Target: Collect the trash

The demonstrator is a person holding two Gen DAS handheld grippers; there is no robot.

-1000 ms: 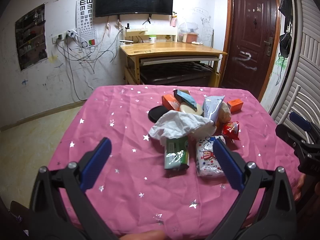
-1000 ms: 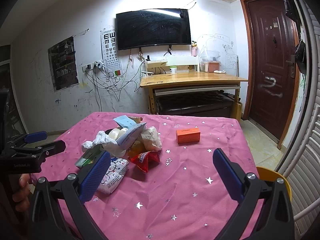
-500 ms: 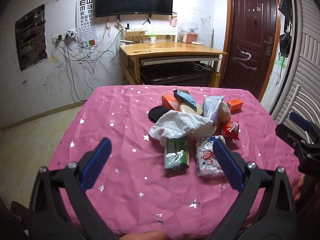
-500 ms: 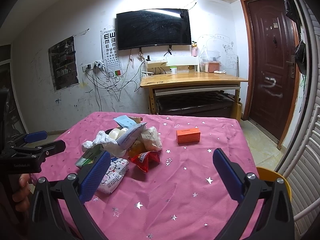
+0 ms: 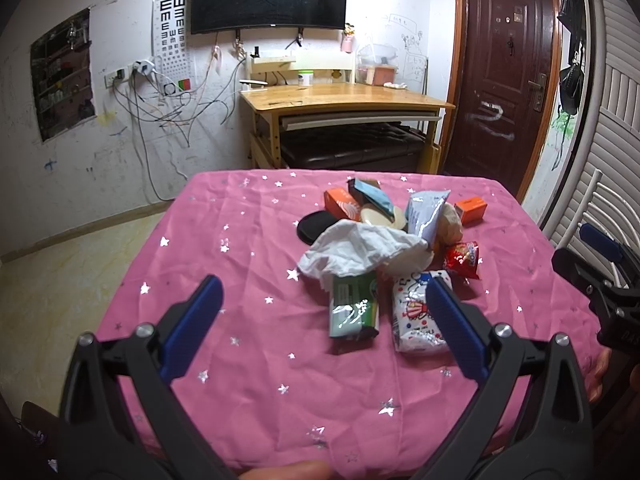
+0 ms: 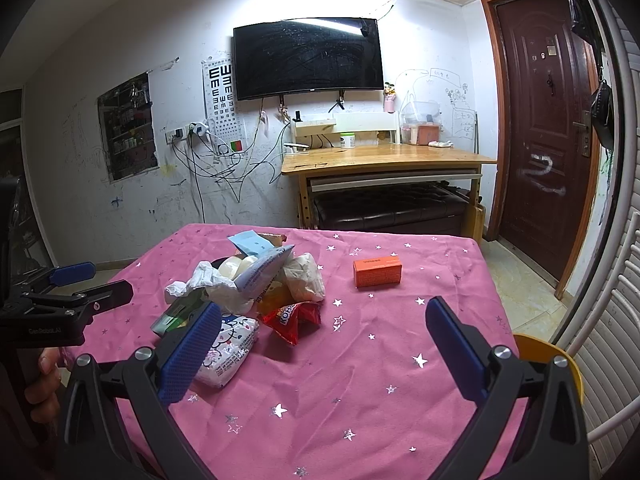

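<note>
Now both your left gripper (image 5: 320, 322) and right gripper (image 6: 322, 344) are wide open and empty, so reach for the trash pile (image 5: 384, 256) at 12 o'clock on the table (image 5: 224, 240).

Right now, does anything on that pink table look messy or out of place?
Yes. Wrappers, a crumpled white tissue and snack packets sit heaped together mid-table, while one orange box lies apart from the heap. Both claws hover open, holding nothing.
</note>
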